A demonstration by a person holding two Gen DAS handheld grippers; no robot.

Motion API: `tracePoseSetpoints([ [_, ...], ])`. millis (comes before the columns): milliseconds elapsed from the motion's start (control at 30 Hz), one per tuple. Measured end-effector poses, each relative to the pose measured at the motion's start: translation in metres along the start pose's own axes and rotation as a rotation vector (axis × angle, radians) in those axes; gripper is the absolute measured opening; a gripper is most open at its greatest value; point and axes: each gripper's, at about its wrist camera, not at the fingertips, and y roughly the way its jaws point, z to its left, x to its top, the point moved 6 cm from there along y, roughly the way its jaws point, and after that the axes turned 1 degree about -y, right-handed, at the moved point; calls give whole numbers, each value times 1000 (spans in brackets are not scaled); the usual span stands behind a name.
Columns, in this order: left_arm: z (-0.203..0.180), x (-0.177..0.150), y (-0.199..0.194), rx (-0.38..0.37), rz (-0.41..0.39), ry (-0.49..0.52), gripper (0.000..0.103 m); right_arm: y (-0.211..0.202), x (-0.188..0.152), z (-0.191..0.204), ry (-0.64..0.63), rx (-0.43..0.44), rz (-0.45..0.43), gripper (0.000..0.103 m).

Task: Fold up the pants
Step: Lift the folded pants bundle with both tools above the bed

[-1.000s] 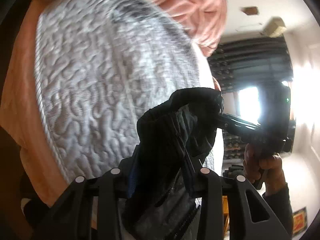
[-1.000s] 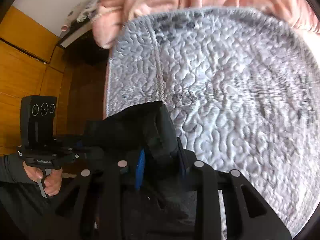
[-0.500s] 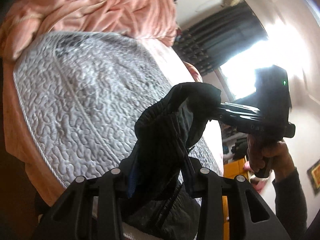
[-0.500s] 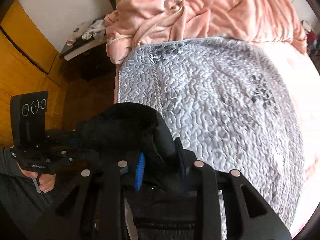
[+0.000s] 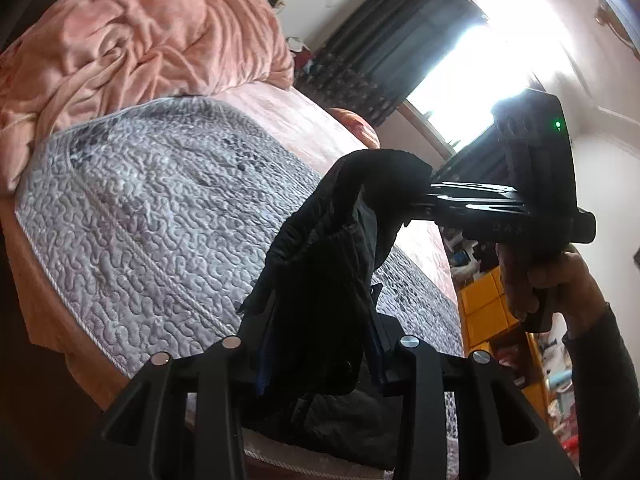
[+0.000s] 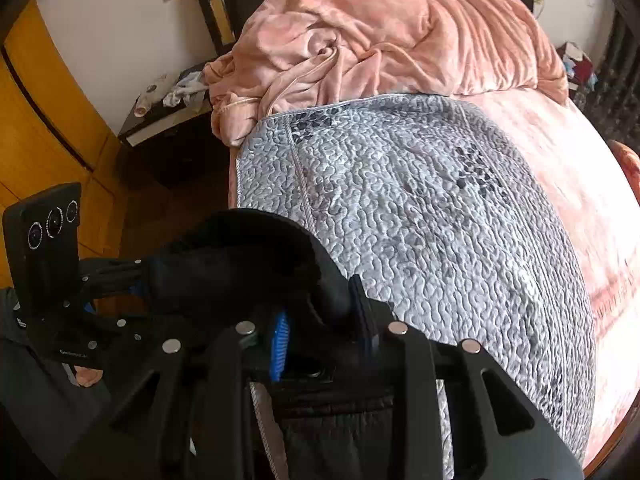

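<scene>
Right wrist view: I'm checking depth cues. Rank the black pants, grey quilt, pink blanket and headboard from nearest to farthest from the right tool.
1. Black pants: clamped in the right tool.
2. Grey quilt: just ahead, spread across the bed.
3. Pink blanket: heaped beyond the quilt.
4. Headboard: behind the blanket, against the wall.

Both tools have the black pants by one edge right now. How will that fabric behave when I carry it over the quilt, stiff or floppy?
Probably floppy: the black pants sag between the left tool and the right tool and hang below in folds. They look thick, perhaps padded, so likely somewhat heavy. On the textured grey quilt they would probably drag more than slide.
</scene>
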Motion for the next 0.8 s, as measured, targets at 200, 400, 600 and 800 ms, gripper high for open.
tracePoseSetpoints([
  [200,-28,-8,0,-5,8,64,37,-23,-22,-4,28,-18,-34,27],
  [400,-51,-16,1,-11,18,120,37,-41,-41,-8,49,-32,-57,27],
  [600,-70,-26,2,-23,31,161,37,-54,-58,-10,70,-46,-71,27],
  [800,-84,-35,3,-31,42,196,37,-64,-73,-12,88,-60,-80,27],
])
